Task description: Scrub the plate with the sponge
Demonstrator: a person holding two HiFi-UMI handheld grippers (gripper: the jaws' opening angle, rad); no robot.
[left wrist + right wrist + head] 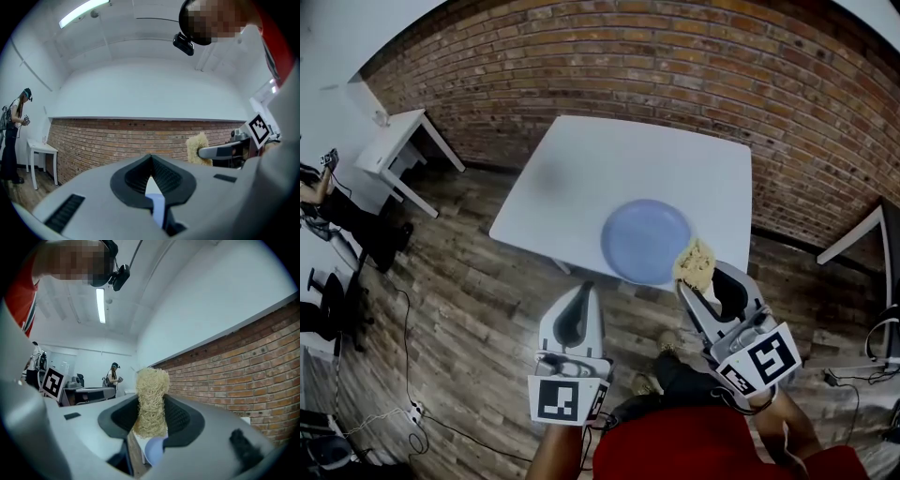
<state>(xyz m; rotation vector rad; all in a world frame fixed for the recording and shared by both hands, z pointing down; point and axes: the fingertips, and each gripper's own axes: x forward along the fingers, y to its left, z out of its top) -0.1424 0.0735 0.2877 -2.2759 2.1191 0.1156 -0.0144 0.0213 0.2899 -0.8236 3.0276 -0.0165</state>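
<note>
A pale blue plate (645,240) lies near the front edge of a white table (581,178). My right gripper (692,277) is shut on a tan fibrous sponge (697,262), which hangs at the plate's near right rim. In the right gripper view the sponge (151,401) stands upright between the jaws, with a sliver of the plate (153,450) below. My left gripper (585,291) is shut and empty, short of the table edge and left of the plate. In the left gripper view its jaws (151,158) meet, and the sponge (198,148) shows at the right.
A brick wall (675,66) runs behind the table. A small white side table (398,150) stands at the left, and a person (337,211) sits near it. Cables (403,375) trail over the wooden floor. Another white table's edge (862,234) is at the right.
</note>
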